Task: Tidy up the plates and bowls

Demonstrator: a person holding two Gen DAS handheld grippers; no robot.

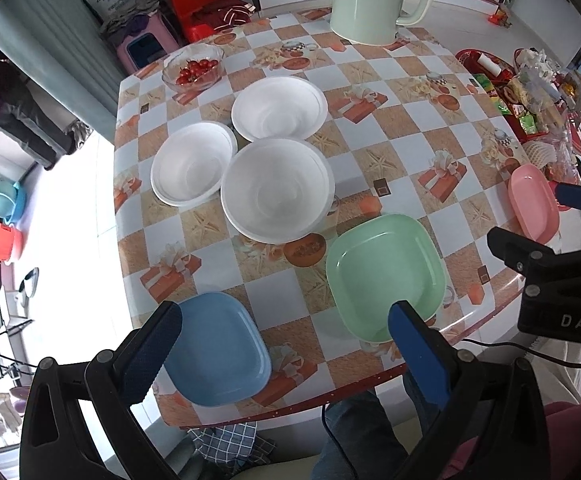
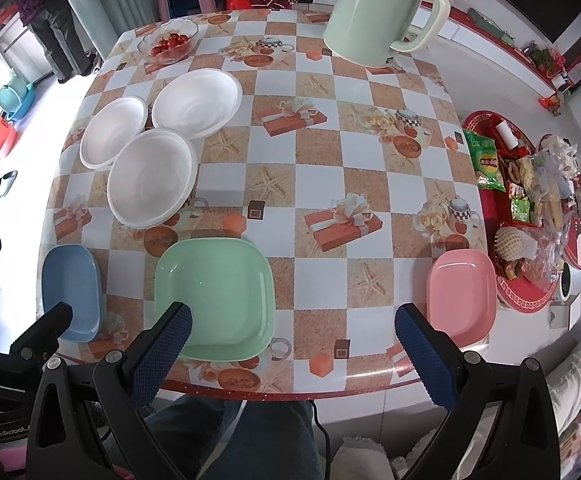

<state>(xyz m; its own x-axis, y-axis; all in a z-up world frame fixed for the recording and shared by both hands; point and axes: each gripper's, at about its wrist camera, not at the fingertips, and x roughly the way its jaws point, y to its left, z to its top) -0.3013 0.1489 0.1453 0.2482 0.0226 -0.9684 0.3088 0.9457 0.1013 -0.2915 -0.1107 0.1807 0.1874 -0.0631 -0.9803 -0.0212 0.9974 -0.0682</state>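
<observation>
White bowls: three round white bowls cluster on the left half of the surface — the far bowl point(image 2: 196, 103), the left bowl point(image 2: 112, 131) and the near bowl point(image 2: 151, 177); all sit upright, with rims touching or overlapping where they meet.
Green plate: a rounded-square green plate point(image 2: 214, 298) lies flat near the front edge, just in front of the near bowl and apart from it.
Blue plate: a blue plate point(image 1: 218, 348) of the same shape lies at the front-left corner, well apart from the green one.
Pink plate: a pink plate point(image 2: 462, 294) lies at the front-right corner, close to the right edge.
Surface: a table under a glossy checked cloth point(image 2: 318, 152) printed with gift boxes, starfish and teapots.
Left gripper: the left gripper point(image 1: 284, 322) hovers above the front edge, fingers spread wide and holding nothing; in its own view one finger point(image 1: 152, 354) overlaps the blue plate and the other overlaps the green plate's near corner.
Right gripper: the right gripper point(image 2: 292, 326) also hovers over the front edge, fingers wide apart and empty, one finger point(image 2: 162, 356) crossing the green plate's near rim, the other beside the pink plate.
Other items: a pale green electric kettle point(image 2: 374, 12) stands at the far side; a glass bowl of cherry tomatoes point(image 2: 168, 42) sits at the far-left corner.
Person: legs in blue jeans point(image 2: 226, 432) show below the front edge.
</observation>
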